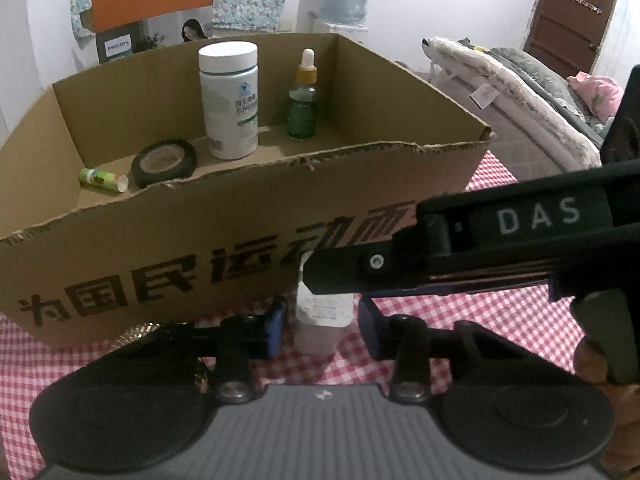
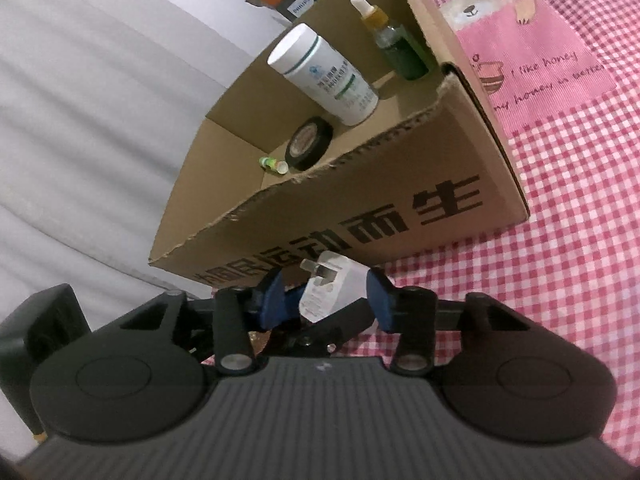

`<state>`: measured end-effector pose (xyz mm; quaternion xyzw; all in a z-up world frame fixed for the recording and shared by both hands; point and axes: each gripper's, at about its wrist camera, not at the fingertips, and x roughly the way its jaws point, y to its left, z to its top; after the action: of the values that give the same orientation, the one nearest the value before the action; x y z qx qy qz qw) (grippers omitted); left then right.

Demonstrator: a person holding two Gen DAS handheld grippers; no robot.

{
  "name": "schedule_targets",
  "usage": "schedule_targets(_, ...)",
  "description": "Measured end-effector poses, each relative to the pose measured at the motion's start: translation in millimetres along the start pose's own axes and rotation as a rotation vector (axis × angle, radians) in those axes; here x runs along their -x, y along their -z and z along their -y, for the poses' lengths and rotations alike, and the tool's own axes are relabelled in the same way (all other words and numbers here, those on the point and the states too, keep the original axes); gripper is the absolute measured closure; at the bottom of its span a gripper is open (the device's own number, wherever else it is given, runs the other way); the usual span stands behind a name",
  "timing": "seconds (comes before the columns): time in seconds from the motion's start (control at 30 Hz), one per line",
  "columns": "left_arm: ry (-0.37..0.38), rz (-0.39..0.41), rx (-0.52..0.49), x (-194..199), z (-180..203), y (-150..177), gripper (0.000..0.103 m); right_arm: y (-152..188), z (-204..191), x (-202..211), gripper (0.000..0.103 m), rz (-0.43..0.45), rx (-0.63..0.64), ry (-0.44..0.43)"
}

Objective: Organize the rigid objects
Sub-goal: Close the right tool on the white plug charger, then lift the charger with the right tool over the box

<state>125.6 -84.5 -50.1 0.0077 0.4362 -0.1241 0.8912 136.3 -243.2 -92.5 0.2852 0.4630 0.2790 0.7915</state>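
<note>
The charger (image 1: 320, 312) stands on the checked cloth (image 1: 440, 312) just outside the box (image 1: 240, 232), dead ahead at 12 o'clock of both my grippers. It is the one thing not yet in the box.

My left gripper (image 1: 322, 328) brackets it closely. The pads sit just beside its sides at 9 and 3 o'clock, but I cannot tell whether they press. My right gripper (image 2: 326, 300) comes in from 3 o'clock in the left view, fingers spread, with a gap showing on each side of the charger. I judge I've crowded both onto it to steady a light, tippy block before the lift.

Only the right view shows the charger's prongs, tilted toward 11 o'clock. The left view better shows the bottle (image 1: 228, 100), dropper (image 1: 302, 100), tape (image 1: 164, 162) and tube (image 1: 104, 180) already inside.
</note>
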Motion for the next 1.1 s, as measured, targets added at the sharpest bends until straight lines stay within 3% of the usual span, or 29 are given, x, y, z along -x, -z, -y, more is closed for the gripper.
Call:
schedule_targets(0.23,0.012,-0.005,-0.017,0.5,8.2,2.6,0.07,2.2,4.7,2.3,0.066,-0.007,-0.01,0.006)
schedule_targets(0.93,0.074,-0.023,-0.036,16.2,19.7,22.5,0.07,25.5,1.1,20.5,0.067,-0.054,0.008,0.034)
schedule_targets(1.1,0.06,-0.025,-0.057,10.3,22.7,21.8,0.068,27.9,-1.1,16.1,0.065,-0.054,0.024,0.068)
